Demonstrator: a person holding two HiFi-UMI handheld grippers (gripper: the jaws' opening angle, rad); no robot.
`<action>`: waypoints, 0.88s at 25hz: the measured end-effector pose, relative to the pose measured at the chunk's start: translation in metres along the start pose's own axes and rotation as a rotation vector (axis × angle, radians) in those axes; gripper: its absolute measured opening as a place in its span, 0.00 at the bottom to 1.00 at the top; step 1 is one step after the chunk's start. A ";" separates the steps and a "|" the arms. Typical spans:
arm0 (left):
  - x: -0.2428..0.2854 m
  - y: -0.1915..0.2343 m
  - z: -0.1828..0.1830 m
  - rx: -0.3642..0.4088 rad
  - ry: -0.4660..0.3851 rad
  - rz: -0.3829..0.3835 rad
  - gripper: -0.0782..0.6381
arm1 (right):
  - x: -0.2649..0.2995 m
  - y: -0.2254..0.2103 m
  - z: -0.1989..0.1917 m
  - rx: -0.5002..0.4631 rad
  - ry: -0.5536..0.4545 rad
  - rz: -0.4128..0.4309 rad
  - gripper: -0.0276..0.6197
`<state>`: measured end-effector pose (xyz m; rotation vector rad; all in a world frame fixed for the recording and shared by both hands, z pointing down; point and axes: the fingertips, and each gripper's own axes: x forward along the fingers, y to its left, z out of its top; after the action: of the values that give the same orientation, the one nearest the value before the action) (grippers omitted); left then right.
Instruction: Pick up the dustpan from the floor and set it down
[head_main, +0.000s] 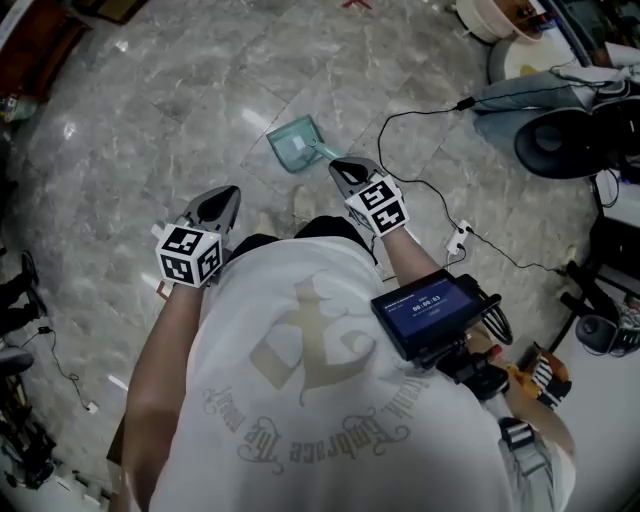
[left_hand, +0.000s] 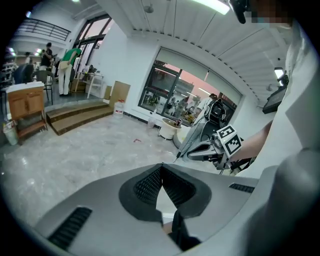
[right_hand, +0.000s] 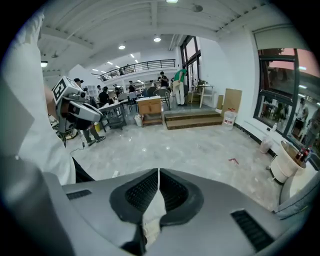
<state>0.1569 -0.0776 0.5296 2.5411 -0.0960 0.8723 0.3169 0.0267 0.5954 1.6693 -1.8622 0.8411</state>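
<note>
The teal dustpan (head_main: 297, 143) lies on the marble floor ahead of me, its handle pointing toward my right gripper (head_main: 341, 168). That gripper's tip sits just at the handle's end; whether they touch I cannot tell. Its jaws are shut with nothing between them, and only floor shows past my right gripper (right_hand: 158, 171) in its own view. My left gripper (head_main: 231, 193) hovers lower left of the dustpan, well apart from it. In the left gripper view my left gripper (left_hand: 161, 167) is shut and empty. The dustpan is outside both gripper views.
A black cable (head_main: 420, 120) winds over the floor right of the dustpan to a white power strip (head_main: 458, 240). A black round fan base (head_main: 565, 140) and white buckets (head_main: 500, 20) stand at the upper right. Wooden steps (left_hand: 75, 117) and several people are far off.
</note>
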 end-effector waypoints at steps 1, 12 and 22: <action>0.001 0.001 0.001 -0.009 -0.004 0.012 0.13 | 0.005 -0.002 0.000 -0.008 0.007 0.011 0.07; -0.041 -0.024 -0.020 -0.088 -0.040 0.144 0.13 | 0.031 0.003 -0.039 -0.064 0.181 0.063 0.32; -0.078 -0.034 -0.032 -0.188 -0.068 0.297 0.13 | 0.065 0.012 -0.071 -0.117 0.382 0.142 0.38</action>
<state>0.0833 -0.0396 0.4917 2.4136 -0.5615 0.8398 0.2942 0.0343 0.6897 1.2164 -1.7365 1.0076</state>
